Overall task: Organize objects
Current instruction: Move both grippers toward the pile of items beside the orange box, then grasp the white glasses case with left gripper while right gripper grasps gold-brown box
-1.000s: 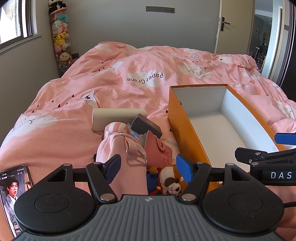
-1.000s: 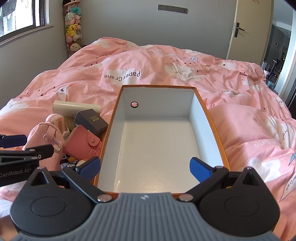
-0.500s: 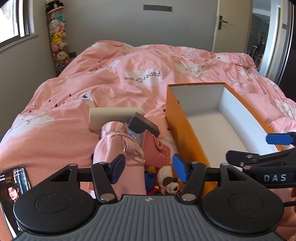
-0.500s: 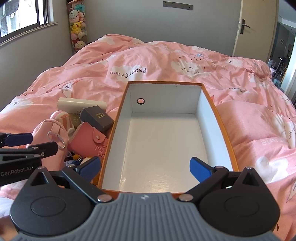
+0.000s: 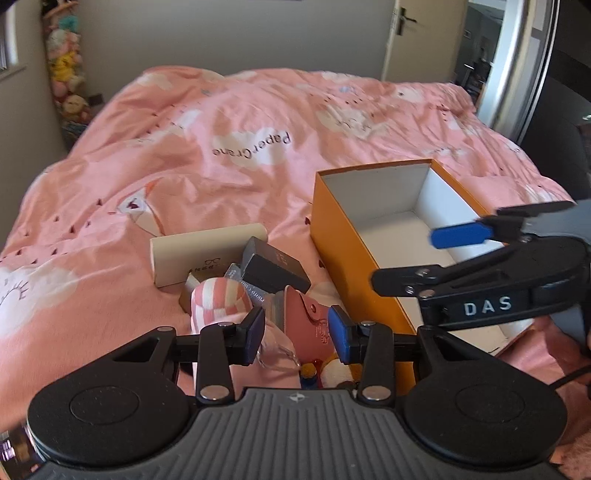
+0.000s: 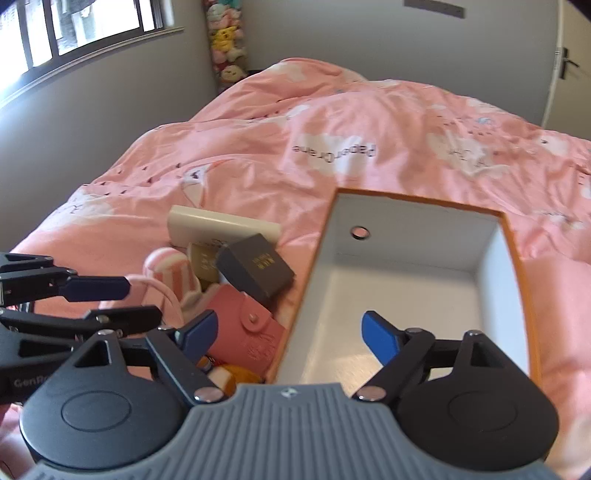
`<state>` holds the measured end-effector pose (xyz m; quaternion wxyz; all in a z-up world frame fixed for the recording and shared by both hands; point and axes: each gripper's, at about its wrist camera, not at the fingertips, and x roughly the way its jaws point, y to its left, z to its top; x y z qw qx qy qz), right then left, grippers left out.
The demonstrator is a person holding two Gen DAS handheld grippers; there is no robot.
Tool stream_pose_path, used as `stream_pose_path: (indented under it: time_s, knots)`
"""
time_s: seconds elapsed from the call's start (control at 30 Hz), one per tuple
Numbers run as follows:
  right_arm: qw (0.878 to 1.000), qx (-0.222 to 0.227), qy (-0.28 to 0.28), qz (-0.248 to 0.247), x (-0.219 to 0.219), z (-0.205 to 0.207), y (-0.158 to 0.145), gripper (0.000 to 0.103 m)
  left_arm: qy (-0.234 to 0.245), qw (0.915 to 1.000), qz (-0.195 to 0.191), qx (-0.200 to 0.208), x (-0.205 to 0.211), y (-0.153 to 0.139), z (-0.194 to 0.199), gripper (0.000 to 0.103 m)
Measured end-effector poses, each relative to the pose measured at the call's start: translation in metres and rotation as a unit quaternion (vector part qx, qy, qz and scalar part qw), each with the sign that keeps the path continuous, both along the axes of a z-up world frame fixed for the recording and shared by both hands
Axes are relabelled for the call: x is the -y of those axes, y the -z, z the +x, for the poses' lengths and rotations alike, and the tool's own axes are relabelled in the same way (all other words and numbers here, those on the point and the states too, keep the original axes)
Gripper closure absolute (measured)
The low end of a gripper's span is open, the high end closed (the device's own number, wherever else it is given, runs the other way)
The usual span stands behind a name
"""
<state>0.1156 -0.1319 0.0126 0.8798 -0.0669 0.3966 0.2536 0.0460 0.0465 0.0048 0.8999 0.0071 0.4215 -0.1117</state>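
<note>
An orange box (image 5: 351, 240) with a white inside lies open on the pink bed; it also shows as the box (image 6: 511, 258). Left of it is a pile: a cream glasses case (image 5: 207, 254), a dark grey box (image 5: 273, 267), a pink striped roll (image 5: 221, 299), a pink wallet (image 5: 306, 325) and a plush toy (image 5: 336, 373). My left gripper (image 5: 297, 334) hangs over the pile with its jaws closing; a pink pouch's ring (image 5: 277, 350) and the wallet's edge lie between them, untouched by the pads. My right gripper (image 6: 290, 332) straddles the box's left wall, its jaws closing on nothing.
The pink duvet (image 5: 240, 147) covers the whole bed. A column of stuffed toys (image 6: 227, 40) stands in the far corner by a window (image 6: 74, 33). A door (image 5: 413, 37) is at the back right. A phone's corner (image 5: 11, 450) peeks in at lower left.
My left gripper's jaws have narrowed and it has moved forward over the pile; the phone has slid almost out of view. The right gripper has swung left toward the pile and narrowed slightly.
</note>
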Motion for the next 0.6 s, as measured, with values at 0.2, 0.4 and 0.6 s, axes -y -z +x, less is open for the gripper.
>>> stream_pose_path:
  time_s: [0.2,0.4,0.6]
  knots:
    - [0.997,-0.024,-0.071,-0.012,-0.039,0.050,0.003,0.035,0.090,0.9956,0.019,-0.017,-0.034,-0.005,0.051,0.058]
    - [0.990,-0.060,-0.118,-0.040,-0.078,0.101,0.025,0.047,0.159,0.9796,0.113,-0.049,-0.050,0.021,0.109,0.058]
    - [0.984,-0.081,-0.143,-0.068,-0.107,0.141,0.049,0.049,0.236,0.9496,0.197,-0.064,-0.045,0.054,0.156,0.049]
